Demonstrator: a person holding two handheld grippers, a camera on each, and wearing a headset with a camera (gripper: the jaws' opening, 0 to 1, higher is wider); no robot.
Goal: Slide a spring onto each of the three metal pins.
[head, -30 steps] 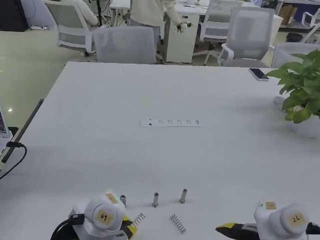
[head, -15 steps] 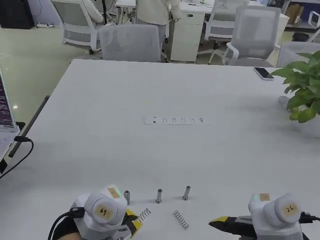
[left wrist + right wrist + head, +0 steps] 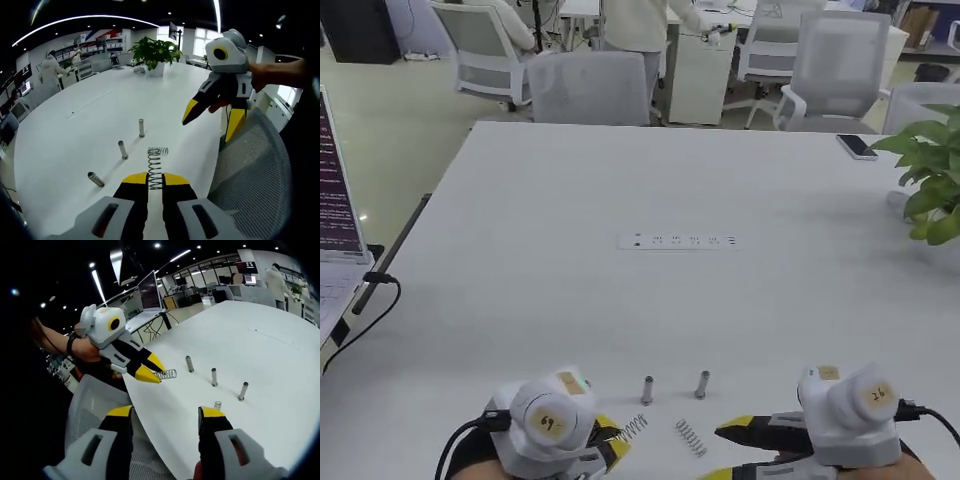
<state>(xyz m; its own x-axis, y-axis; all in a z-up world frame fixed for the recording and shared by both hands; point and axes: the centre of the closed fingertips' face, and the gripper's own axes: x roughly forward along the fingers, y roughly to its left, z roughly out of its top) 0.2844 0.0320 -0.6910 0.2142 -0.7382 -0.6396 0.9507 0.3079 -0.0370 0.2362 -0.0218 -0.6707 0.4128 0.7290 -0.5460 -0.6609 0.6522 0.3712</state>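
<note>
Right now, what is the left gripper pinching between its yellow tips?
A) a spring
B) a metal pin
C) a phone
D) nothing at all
A: in the left gripper view, the left gripper has its yellow jaws shut on a spring that sticks out ahead of them.
</note>
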